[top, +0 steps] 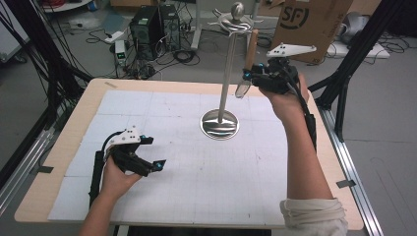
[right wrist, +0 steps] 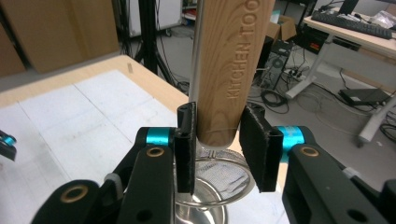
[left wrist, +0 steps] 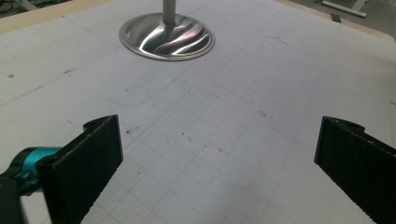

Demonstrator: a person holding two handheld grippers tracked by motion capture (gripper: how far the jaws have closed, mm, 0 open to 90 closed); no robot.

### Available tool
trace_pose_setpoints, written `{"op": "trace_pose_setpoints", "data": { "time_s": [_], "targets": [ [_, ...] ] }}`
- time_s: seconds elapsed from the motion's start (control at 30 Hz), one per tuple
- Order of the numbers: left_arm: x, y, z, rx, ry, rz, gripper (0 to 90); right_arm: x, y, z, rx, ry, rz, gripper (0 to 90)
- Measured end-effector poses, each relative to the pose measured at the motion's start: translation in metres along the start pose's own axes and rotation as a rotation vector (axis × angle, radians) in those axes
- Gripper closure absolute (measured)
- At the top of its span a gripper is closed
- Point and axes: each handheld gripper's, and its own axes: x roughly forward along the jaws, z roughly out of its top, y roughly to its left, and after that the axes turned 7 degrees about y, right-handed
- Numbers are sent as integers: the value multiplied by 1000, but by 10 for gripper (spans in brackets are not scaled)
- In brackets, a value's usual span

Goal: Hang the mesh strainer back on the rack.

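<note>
A metal stand (top: 226, 73) with a round base (top: 220, 124) rises from the far middle of the white mat. From its top hooks hangs a strainer with a wooden handle (top: 251, 46) and a small mesh bowl (top: 241, 89) at the bottom. My right gripper (top: 247, 74) is raised beside the pole and shut on the lower end of that handle (right wrist: 229, 70), with both pads against the wood and the mesh bowl (right wrist: 219, 179) just below them. My left gripper (top: 155, 152) rests low over the mat at front left. Its jaws stand wide open (left wrist: 217, 140) with nothing between them, facing the stand's base (left wrist: 166, 37).
The white gridded mat (top: 196, 167) covers most of the wooden table (top: 64, 147). Beyond the far edge are computer towers (top: 155, 24), cables and a cardboard box (top: 310, 19). Black frame legs (top: 344, 83) stand at the right.
</note>
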Motion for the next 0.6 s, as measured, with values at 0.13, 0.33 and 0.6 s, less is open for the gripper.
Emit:
{"op": "trace_pose_setpoints", "data": {
  "time_s": [0.13,0.33,0.6],
  "targets": [
    [-1,0,0,1,-4,-3,16,-1,2,-1,-7,4,0,627],
    [0,0,0,0,-5,-3,16,-5,4,-6,-10,2,21,498],
    [0,-1,0,3,-1,-4,16,-19,6,-20,-30,-14,15,427]
  ]
}}
